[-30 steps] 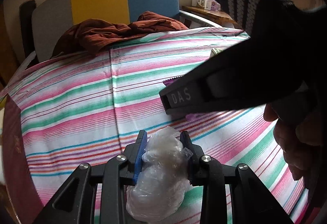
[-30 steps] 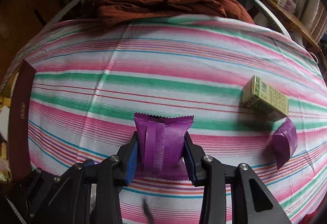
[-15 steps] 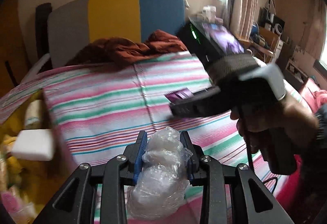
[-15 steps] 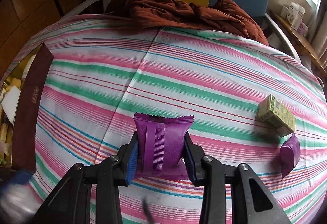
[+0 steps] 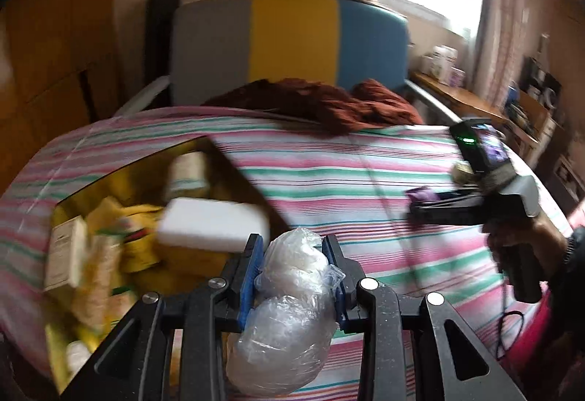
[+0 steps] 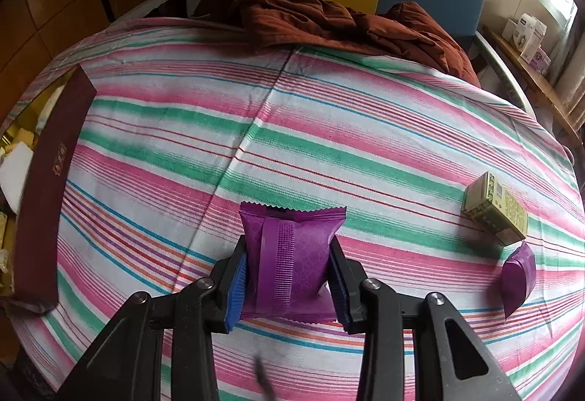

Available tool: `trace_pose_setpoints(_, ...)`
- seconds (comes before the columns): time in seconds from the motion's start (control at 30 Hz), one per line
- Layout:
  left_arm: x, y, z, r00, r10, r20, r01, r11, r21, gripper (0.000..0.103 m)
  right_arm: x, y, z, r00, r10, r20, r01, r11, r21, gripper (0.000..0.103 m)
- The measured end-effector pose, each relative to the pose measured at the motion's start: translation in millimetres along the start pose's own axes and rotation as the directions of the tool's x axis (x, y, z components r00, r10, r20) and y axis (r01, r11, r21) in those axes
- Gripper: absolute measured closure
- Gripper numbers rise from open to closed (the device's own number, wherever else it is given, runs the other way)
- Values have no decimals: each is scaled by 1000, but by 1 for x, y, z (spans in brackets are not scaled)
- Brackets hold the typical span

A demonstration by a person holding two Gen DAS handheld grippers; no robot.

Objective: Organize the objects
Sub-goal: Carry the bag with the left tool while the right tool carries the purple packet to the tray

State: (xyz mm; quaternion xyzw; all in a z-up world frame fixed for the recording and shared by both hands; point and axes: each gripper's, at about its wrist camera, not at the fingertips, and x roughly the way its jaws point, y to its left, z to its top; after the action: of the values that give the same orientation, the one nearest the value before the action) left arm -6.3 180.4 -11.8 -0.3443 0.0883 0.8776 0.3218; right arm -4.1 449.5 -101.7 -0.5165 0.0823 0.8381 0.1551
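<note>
My left gripper (image 5: 294, 256) is shut on a clear plastic bag (image 5: 289, 309) and holds it above the right edge of an open gold-lined box (image 5: 109, 188) full of packets, with a white block (image 5: 212, 225) on top. My right gripper (image 6: 287, 267) is shut on a purple snack packet (image 6: 289, 254) above the striped cloth; it also shows at the right of the left wrist view (image 5: 424, 198). A second purple packet (image 6: 517, 276) and a green carton (image 6: 495, 212) lie on the cloth to the right.
The box's dark red side (image 6: 47, 188) runs along the cloth's left edge. A brown garment (image 6: 329, 20) is heaped at the far end against a grey, yellow and blue headboard (image 5: 292, 38). A wooden shelf (image 6: 530, 71) with small boxes stands at the right.
My left gripper has swung left with the plastic bag, from over the cloth to over the open box. My right gripper has pulled back and risen slightly with the purple packet.
</note>
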Motion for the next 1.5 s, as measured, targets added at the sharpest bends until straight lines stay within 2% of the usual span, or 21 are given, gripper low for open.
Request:
trace_pose_setpoints(0.17,-11,43,-11,996,85,-9,-86,993,-77,69,-27,15,8,997,64,47,-64,998,14,64)
trace_pose_setpoints(0.3,-17,71,-18,991,131,-18,-132,982,-138,69,-53,53,13,986,142,89,-139,989,-42,64)
trace_pose_setpoints(0.53,-24,91,-23,986,166,-21,-167,969,-179,69,-86,126,10,938,316,139,-302,946,-115,64)
trace_pose_setpoints(0.67,-26,95,-25,985,169,-21,-170,968,-185,69,-90,154,2,919,369,138,-352,927,-131,64)
trace_pose_setpoints(0.93,-25,102,-26,986,164,-28,-166,963,-211,68,-85,184,-3,912,392,120,-374,915,-151,62)
trace_pose_setpoints(1.27,-25,102,-26,987,162,-23,-163,963,-217,65,-82,185,-3,907,402,126,-389,914,-115,60)
trace_pose_setpoints(1.33,-25,102,-26,987,159,-22,-160,964,-214,59,-81,185,-3,907,403,123,-392,914,-104,58)
trace_pose_setpoints(1.37,-26,102,-26,988,155,-21,-156,964,-216,55,-80,184,-4,907,403,123,-393,914,-101,55)
trace_pose_setpoints(1.43,-27,101,-25,989,146,-11,-145,965,-218,36,-80,185,-4,906,408,117,-397,912,-102,47)
trace_pose_setpoints(1.5,-29,99,-24,989,149,3,-145,966,-214,31,-80,188,-5,907,406,113,-394,912,-113,43)
